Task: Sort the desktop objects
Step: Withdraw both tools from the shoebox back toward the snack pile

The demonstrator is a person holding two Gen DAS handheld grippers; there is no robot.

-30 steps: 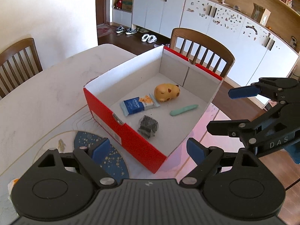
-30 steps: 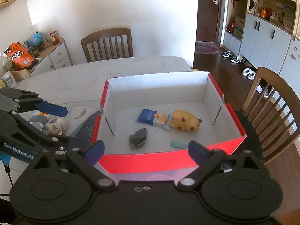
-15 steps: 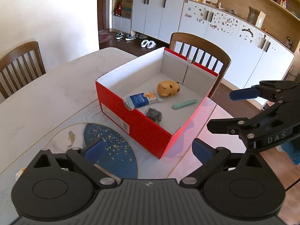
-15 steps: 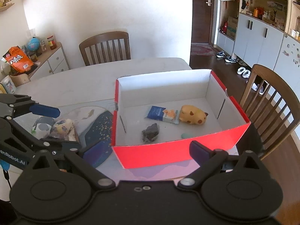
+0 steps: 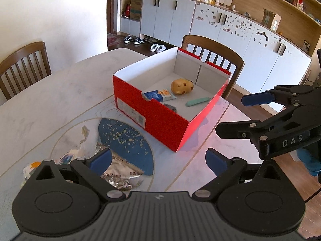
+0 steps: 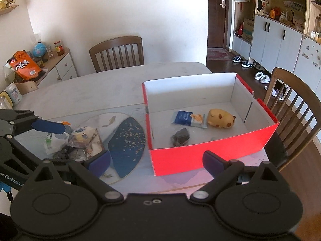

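While both tongs hang above the counter point(image 5: 50, 104), we see the left tongs point(image 5: 158, 159), whose jaws have just been widening, and the right tongs point(image 6: 156, 160) spread apart and empty. At frame centre the red box point(image 6: 210, 154) holds a yellow toy point(image 6: 220, 118), blue packet point(image 6: 188, 118), dark lump point(image 6: 180, 136) and green stick point(image 5: 197, 101); crumpled wrappers point(image 6: 80, 140) lie at lower left.

Marble-look table point(image 6: 112, 84) carries red shoebox point(image 6: 210, 156); crumpled snack wrappers point(image 6: 80, 140) lie left of shoebox.
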